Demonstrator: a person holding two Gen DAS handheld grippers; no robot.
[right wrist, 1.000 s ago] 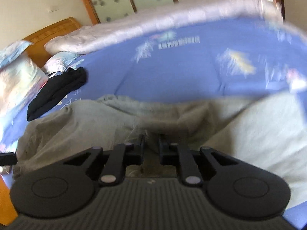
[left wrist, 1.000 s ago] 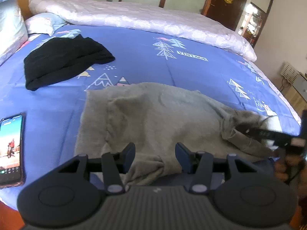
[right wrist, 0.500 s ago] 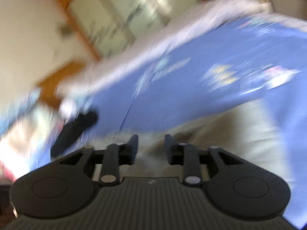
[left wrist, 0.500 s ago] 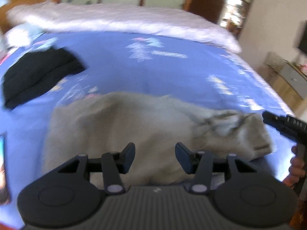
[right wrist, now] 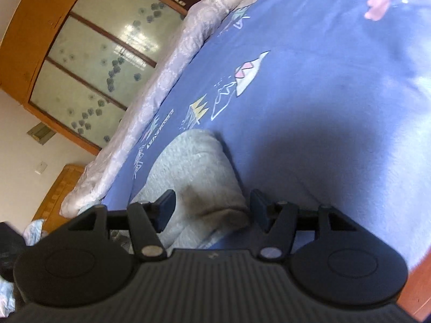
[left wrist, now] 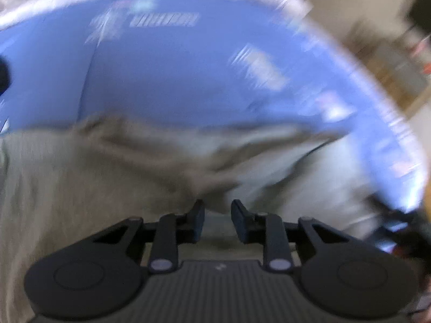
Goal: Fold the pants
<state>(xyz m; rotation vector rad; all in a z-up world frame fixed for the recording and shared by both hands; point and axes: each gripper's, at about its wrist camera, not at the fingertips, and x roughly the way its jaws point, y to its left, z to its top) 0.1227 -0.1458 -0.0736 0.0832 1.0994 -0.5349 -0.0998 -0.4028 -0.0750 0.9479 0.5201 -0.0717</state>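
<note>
Blue bedsheet (right wrist: 323,107), grey pants (right wrist: 194,172) between right gripper's (right wrist: 212,210) just-opened jaws, left gripper (left wrist: 216,216) closing, grip unclear.

The pants (left wrist: 113,177) are grey and soft, made of a thick, fuzzy cloth. They are spread out on a blue bed sheet (left wrist: 167,80) with little pictures on it. In the left wrist view they are badly blurred. A darker, bunched-up fold is seen running across the middle, and a paler part is laid out to the right. In the right wrist view one end of the pants (right wrist: 196,177) is seen clearly. It is folded over into a rounded, thick flap and is laid flat on the sheet.
</note>
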